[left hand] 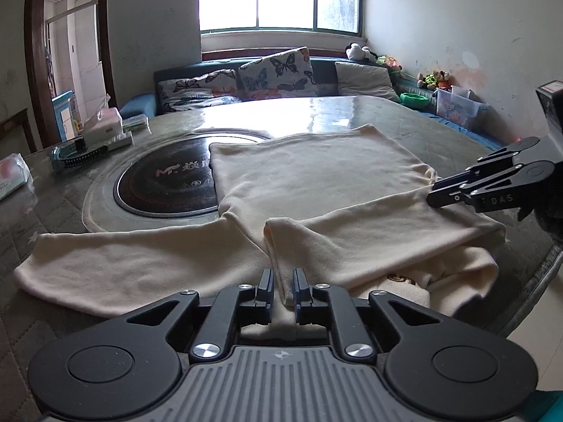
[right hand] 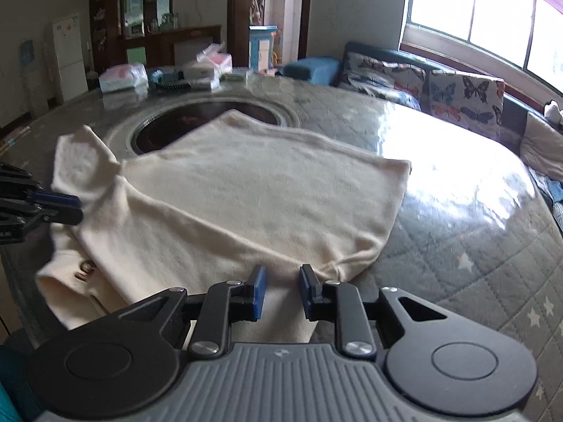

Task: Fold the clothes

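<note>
A cream long-sleeved top (left hand: 316,183) lies on the round table, partly over the black hotplate; it also shows in the right wrist view (right hand: 253,193). One sleeve (left hand: 116,263) stretches out left, the other (left hand: 369,239) is folded across the body. My left gripper (left hand: 283,290) is slightly open around the cuff edge of the folded sleeve. My right gripper (right hand: 281,292) is open over the cloth's near edge; in the left wrist view (left hand: 434,193) its tips rest at the garment's right side.
A black round hotplate (left hand: 165,183) sits in the table's middle. Tissue packs and boxes (left hand: 105,126) stand at the far left of the table. A sofa with butterfly cushions (left hand: 274,74) runs behind under the window. The table's quilted cover (right hand: 475,263) is bare on the right.
</note>
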Action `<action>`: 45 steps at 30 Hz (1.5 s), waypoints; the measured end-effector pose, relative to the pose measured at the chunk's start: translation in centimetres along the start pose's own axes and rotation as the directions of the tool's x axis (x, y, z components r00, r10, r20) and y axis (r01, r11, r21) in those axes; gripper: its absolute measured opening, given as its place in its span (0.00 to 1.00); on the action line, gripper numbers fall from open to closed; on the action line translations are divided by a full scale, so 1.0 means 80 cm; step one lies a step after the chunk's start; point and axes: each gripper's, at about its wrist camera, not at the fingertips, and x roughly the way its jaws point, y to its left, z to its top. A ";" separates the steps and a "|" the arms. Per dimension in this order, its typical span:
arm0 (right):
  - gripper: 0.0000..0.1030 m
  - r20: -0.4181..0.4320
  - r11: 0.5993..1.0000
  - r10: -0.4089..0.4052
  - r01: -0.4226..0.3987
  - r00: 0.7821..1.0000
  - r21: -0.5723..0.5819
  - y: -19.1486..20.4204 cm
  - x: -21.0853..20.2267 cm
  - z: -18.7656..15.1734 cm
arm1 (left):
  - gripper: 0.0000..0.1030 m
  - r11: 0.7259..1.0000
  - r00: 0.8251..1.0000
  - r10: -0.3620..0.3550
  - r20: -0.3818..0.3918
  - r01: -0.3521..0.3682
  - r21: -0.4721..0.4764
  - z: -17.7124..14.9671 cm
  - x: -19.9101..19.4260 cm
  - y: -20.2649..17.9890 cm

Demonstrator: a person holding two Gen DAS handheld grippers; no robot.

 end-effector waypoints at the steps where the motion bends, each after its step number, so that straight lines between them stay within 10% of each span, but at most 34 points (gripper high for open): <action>1: 0.20 -0.004 1.000 -0.003 0.003 1.000 -0.002 0.001 0.000 0.002 | 0.12 1.000 1.000 0.000 0.000 0.000 -0.003 0.000 -0.001 0.002; 13: 0.18 -0.006 0.960 0.219 -0.217 0.976 -0.175 0.087 0.024 0.065 | 0.12 0.997 1.000 0.029 0.000 -0.029 -0.076 -0.012 -0.016 0.035; 24: 0.18 -0.049 0.920 0.263 -0.265 0.964 -0.289 0.153 0.063 0.073 | 0.13 0.962 0.984 0.176 0.016 -0.168 -0.217 -0.009 -0.027 0.109; 29: 0.18 -0.033 0.918 0.278 -0.275 0.960 -0.286 0.151 0.049 0.078 | 0.35 0.915 0.958 0.287 0.004 -0.273 -0.296 -0.006 -0.029 0.147; 39: 0.18 -0.036 0.922 0.285 -0.285 0.958 -0.262 0.149 0.050 0.078 | 0.41 0.788 0.878 0.475 -0.058 -0.454 -0.416 -0.005 -0.019 0.200; 45: 0.18 -0.013 0.927 0.272 -0.266 0.962 -0.265 0.140 0.033 0.076 | 0.41 0.722 0.859 0.498 -0.119 -0.487 -0.491 -0.008 -0.004 0.226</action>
